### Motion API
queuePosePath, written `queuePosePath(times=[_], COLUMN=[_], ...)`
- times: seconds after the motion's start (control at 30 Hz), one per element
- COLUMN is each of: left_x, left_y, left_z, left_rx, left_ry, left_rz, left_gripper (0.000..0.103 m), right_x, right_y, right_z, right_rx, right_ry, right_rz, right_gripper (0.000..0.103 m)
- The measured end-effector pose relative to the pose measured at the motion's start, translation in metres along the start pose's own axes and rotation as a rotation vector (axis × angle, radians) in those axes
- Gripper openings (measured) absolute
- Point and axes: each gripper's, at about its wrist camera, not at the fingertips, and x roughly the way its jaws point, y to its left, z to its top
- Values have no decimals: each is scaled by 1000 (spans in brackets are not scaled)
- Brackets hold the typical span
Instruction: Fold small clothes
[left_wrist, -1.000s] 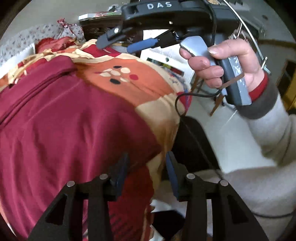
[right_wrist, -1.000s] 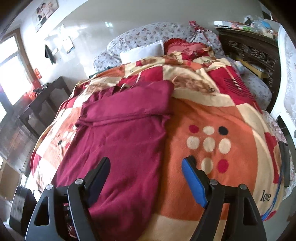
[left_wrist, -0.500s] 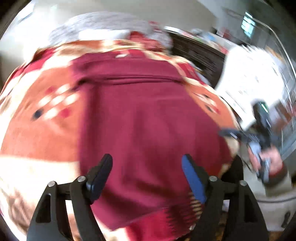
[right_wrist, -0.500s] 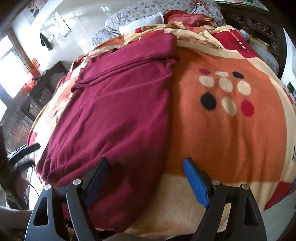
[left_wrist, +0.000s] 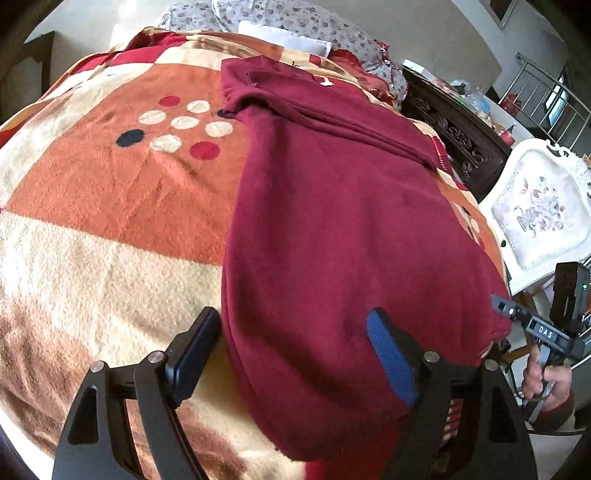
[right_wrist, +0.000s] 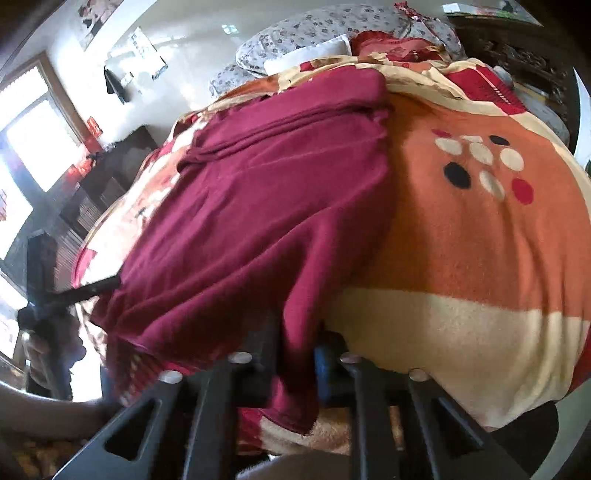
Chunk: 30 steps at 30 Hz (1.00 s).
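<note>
A dark red garment (left_wrist: 332, 206) lies flat on a bed covered by an orange, cream and red blanket (left_wrist: 110, 206); its sleeves are folded across the far end. My left gripper (left_wrist: 291, 354) is open, its jaws straddling the garment's near left corner. My right gripper (right_wrist: 295, 373) is shut on the garment's (right_wrist: 266, 206) near right corner, with cloth bunched between its jaws. The right gripper also shows at the garment's far corner in the left wrist view (left_wrist: 517, 317). The left gripper shows at the left in the right wrist view (right_wrist: 85, 288).
Floral pillows (left_wrist: 295, 22) lie at the head of the bed. A dark carved cabinet (left_wrist: 454, 136) and a white ornate chair (left_wrist: 539, 214) stand right of the bed. A dark dresser (right_wrist: 92, 192) and windows are to the left.
My left gripper has swung around to the garment's near left corner and stays open. My right gripper has dropped to the near right corner and shut on the cloth.
</note>
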Motion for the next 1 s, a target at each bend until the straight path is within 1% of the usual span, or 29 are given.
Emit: queuePosePath(times=[0.07, 0.17, 0.2, 0.23, 0.33, 0.43, 0.57, 0.6, 0.7, 0.77, 0.87, 1.0], left_x=[-5, -6, -5, -5, -4, -5, -10, -12, -19, -21, -25, -24], left_y=[3, 5, 4, 2, -4, -8, -8, -7, 0, 1, -1, -2], left_z=[-3, -8, -9, -10, -12, -16, -17, -18, -21, -24, -29, -32], left_rx=[-16, -25, -22, -18, 1, 26, 18, 9, -31, -37, -31, -35], left_ry=[1, -10, -14, -14, -10, -19, -23, -22, -17, -13, -12, -2], left_rz=[-13, -12, -8, -4, 18, 37, 40, 32, 5, 2, 2, -3], left_gripper=[81, 82, 85, 88, 92, 93, 93, 93, 93, 93, 93, 93], right_x=[-10, -6, 0, 7, 7, 8, 11, 12, 12, 13, 13, 13], right_y=[2, -1, -4, -8, -16, -18, -20, -21, -23, -22, -18, -14], right_z=[0, -5, -8, -13, -14, -12, -11, -11, -10, -10, -11, -11], right_rx=[-55, -77, -79, -72, -8, 8, 31, 37, 45, 46, 33, 23], right_ry=[-13, 21, 40, 57, 37, 48, 57, 62, 70, 72, 66, 64], right_rz=[-60, -101, -112, -111, -80, -65, -52, -44, -31, -22, -21, -7], right_gripper=[14, 13, 14, 14, 15, 16, 20, 22, 25, 29, 38, 52])
